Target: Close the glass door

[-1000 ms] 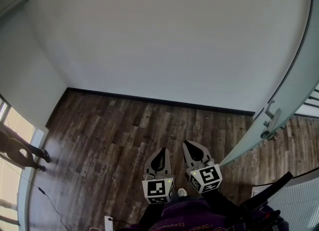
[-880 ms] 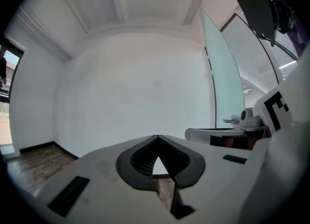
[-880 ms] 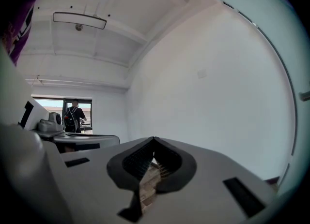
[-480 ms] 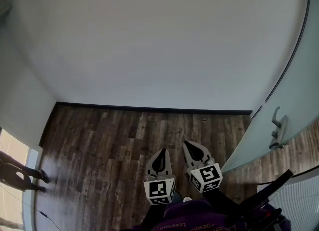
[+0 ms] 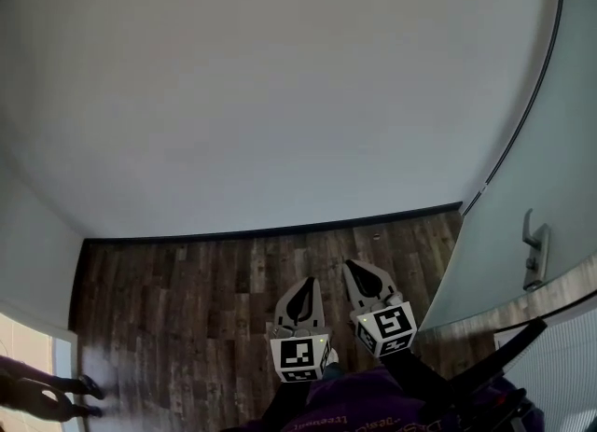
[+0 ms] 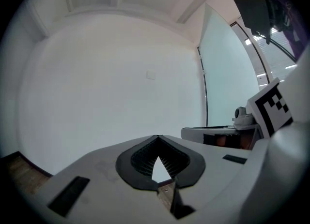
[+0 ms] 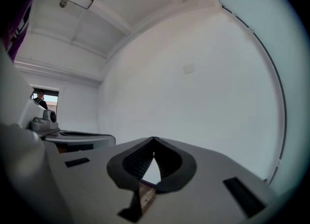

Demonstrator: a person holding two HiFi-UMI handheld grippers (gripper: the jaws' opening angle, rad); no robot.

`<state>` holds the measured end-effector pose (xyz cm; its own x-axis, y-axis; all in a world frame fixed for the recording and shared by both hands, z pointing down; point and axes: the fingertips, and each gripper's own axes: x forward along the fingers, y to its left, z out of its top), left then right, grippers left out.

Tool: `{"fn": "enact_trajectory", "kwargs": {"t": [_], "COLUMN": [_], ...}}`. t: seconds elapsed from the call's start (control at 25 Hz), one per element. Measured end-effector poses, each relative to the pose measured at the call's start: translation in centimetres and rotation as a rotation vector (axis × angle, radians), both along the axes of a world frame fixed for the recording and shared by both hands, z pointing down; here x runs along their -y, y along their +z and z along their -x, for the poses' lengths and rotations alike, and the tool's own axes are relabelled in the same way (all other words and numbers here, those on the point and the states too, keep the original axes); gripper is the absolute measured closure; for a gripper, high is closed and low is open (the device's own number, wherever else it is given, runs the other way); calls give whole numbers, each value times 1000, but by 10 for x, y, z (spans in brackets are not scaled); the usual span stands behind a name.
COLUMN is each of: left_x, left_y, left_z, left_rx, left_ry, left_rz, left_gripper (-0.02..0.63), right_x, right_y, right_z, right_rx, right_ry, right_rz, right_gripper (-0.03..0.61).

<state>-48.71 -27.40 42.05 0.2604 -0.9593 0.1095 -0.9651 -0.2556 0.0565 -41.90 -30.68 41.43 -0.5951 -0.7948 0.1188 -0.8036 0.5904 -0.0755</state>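
Left gripper (image 5: 304, 283), right gripper (image 5: 354, 267): jaws pressed together, empty. Glass door (image 5: 562, 132) stands at floor's (image 5: 187, 309) right edge. Best meet handle (image 5: 534, 251) squarely, then move door steadily.

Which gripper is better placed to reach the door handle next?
Right. The glass door and its handle lie to the right, nearer the right gripper than the left gripper; both are shut and empty.

No readable txt/nos. anywhere; faint print on purple garment (image 5: 359, 410) too blurry to read.
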Motion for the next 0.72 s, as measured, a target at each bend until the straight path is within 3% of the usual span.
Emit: {"fn": "enact_trajectory", "kwargs": {"t": [0.16, 0.44, 0.72], "left_x": [27, 56, 90], "left_y": [6, 15, 12], "left_z": [-2, -55, -89], "left_rx": [-3, -29, -41], "left_ry": [66, 233, 344], "left_rz": [7, 17, 24], "left_gripper": [614, 614, 614], "right_x": [19, 38, 65], "right_y": [4, 17, 8], "right_z": [-5, -62, -95], "right_rx": [-16, -14, -24], "right_ry": [65, 236, 340], "right_rz": [-5, 30, 19], "right_gripper": [581, 581, 581]}}
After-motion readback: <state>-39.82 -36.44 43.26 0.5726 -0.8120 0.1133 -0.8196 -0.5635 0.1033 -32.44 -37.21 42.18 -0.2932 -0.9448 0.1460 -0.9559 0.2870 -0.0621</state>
